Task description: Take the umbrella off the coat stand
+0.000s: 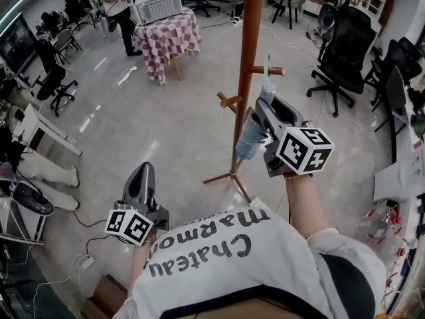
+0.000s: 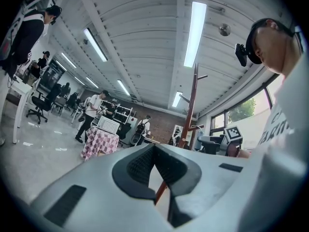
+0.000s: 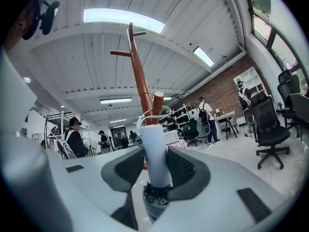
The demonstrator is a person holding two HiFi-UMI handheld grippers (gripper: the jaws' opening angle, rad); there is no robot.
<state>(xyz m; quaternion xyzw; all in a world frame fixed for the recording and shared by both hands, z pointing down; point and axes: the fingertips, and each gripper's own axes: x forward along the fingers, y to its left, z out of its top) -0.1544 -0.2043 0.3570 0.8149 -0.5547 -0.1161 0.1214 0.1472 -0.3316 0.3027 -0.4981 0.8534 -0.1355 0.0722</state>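
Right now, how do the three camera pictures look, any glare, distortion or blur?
Head view: fisheye bend at the edges, light reflections on the glossy floor. Left gripper view: dark round border, ceiling strip light blown white. Right gripper view: same border, the coat stand curves, the umbrella near the lens looks slightly soft.

Head cam sits above the person and faces steeply down onto the floor: left gripper [image 1: 143, 168] at bottom-left, right gripper [image 1: 264, 104] centre-right by the coat stand [image 1: 251, 58]. Left gripper cam rides low behind its jaws and faces level across the room, w/ the stand far off, right of centre. Right gripper cam is also level but v. close to the stand, w/ the umbrella [image 3: 155, 153] filling the foreground. All 3 share the stand; head & left cams both show the checked table [image 1: 166, 35].
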